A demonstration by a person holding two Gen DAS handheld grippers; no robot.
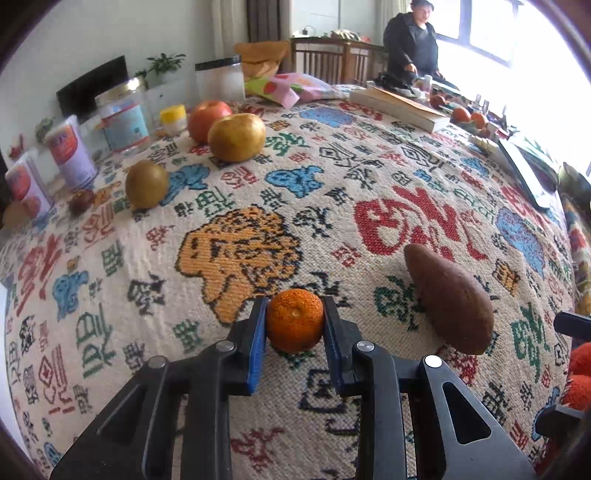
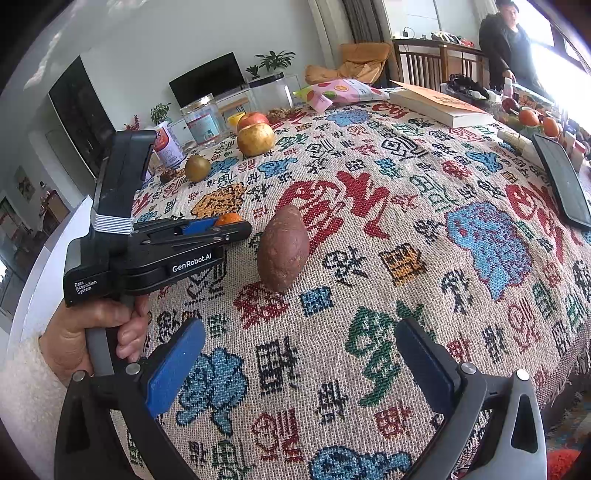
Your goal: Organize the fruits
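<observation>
The counter is covered by a coarse woven cloth (image 1: 332, 206). A pitted, matt peel is seen on the mandarin (image 1: 294, 320); the sweet potato (image 1: 450, 299) looks dull, rough.

Daylit room, strong fisheye views, glare at the window

Daylight floods in from the window (image 1: 491, 33) at the upper right, blowing out to white there and washing the far right edge of the tablecloth (image 1: 332, 192). Shadows under the fruit are soft and short. Both views are sharp in the middle; the edges bow hard, and the corners darken into a black vignette.
</observation>
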